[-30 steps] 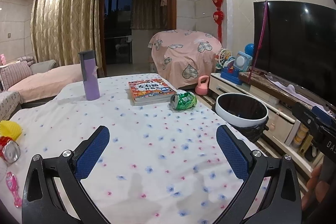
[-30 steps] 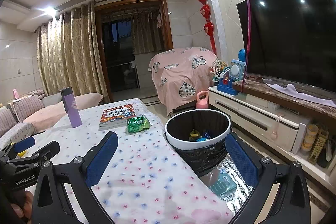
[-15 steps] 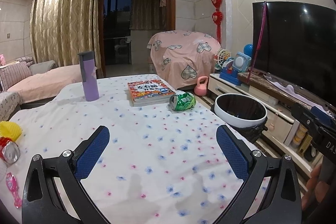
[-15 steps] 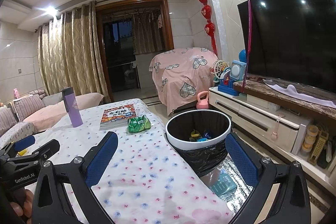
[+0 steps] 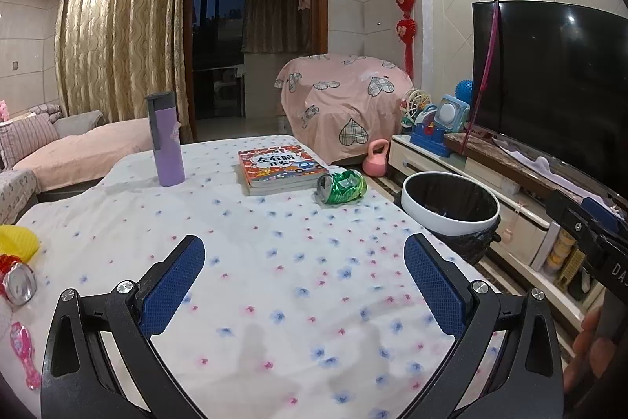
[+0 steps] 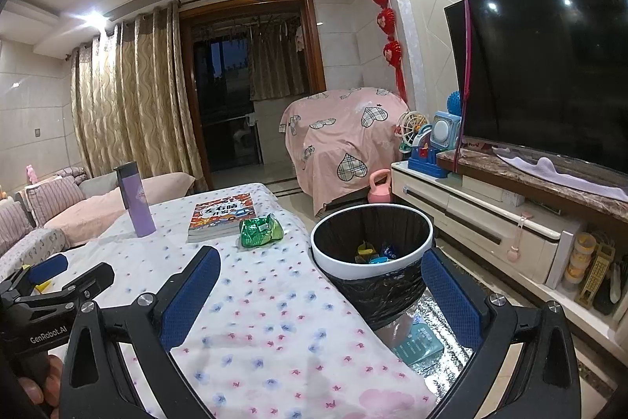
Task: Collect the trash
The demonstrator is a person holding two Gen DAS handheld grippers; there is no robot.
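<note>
Nothing has moved; crushed green can (image 5: pixel 341 186) lies on floral tablecloth (image 5: pixel 274 262).

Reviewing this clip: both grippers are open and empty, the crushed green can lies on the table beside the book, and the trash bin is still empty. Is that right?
Not quite. The trash bin is not empty: the right wrist view shows yellow and blue pieces at its bottom. The rest holds: the left gripper and right gripper are open and empty, and the crushed green can lies on the table beside the book.

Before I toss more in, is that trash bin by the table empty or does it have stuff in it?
Not empty. The right wrist view shows a few colourful wrappers at the bottom of the trash bin; most of it is unfilled.
</note>
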